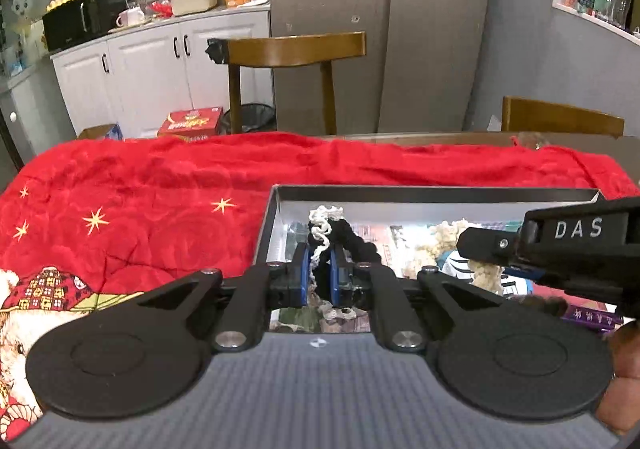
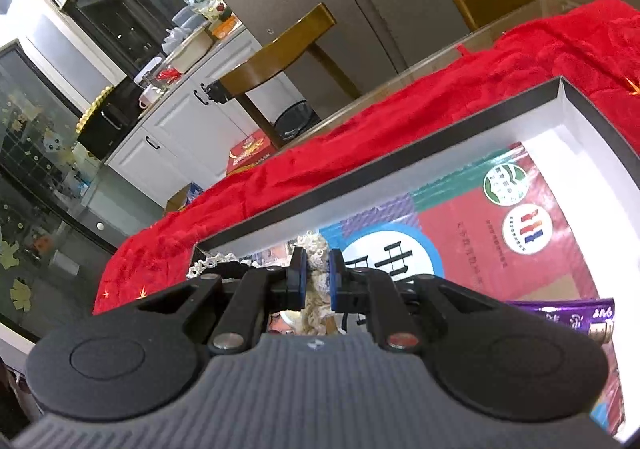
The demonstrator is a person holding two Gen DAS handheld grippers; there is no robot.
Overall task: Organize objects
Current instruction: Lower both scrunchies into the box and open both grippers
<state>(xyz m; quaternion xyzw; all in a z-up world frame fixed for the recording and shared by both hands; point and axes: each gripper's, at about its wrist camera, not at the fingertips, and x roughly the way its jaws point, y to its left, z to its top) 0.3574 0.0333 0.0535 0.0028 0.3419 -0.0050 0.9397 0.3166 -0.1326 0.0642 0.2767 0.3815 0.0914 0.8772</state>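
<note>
Hiding lower yarn [image 1: 320,237]: left tongs [image 1: 320,273] clamped.

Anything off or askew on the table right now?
Red cloth is wrinkled and skewed, leaving bare table at the far edge. Otherwise fine: left gripper pinches black-and-white yarn, right gripper cream yarn, over the box.

Box [image 1: 436,194] on cloth [image 1: 160,185], R side.
</note>
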